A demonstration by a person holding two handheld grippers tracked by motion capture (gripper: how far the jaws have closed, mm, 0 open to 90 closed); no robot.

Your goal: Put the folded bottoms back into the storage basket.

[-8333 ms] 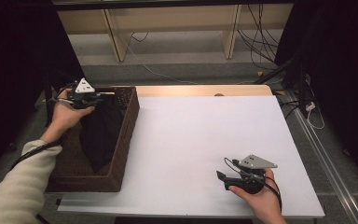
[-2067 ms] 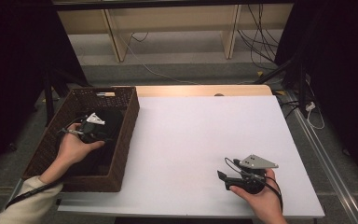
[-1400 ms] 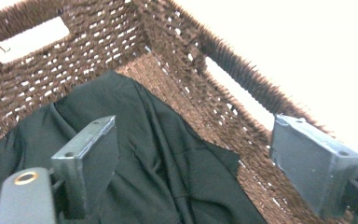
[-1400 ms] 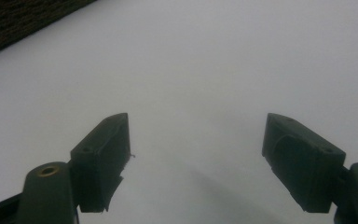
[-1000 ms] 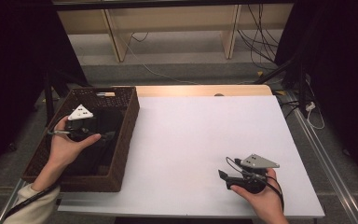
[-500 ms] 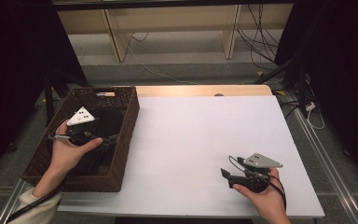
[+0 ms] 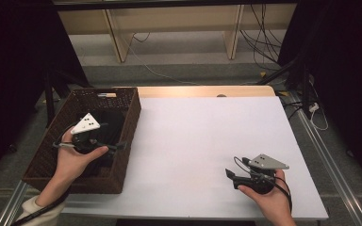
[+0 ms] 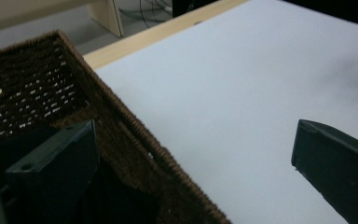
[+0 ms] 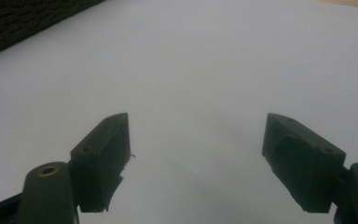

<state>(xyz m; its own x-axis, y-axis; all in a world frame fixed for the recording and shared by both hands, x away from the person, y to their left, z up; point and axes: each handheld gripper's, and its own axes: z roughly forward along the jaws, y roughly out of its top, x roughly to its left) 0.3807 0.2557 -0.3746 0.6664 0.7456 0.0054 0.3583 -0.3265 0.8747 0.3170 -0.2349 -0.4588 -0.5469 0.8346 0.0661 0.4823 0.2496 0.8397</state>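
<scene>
High view: the left gripper [image 7: 104,141] was held over the basket [image 7: 56,155], which stood at the 9 o'clock edge of the white surface [image 7: 202,141]. A dark cloth [image 7: 108,123] lay inside the basket beneath the gripper, apparently clear of it. The right gripper [image 7: 229,175] rested low at 5 o'clock on the surface, well apart from the basket.

Left gripper view: jaws spread wide, nothing between them; one jaw stood over the basket interior, the other over the surface, the woven wall [image 8: 135,140] running between them.

Right gripper view: jaws spread, empty, bare surface [image 9: 205,70] ahead; the basket wall [image 9: 23,18] lay at 11 o'clock.
</scene>
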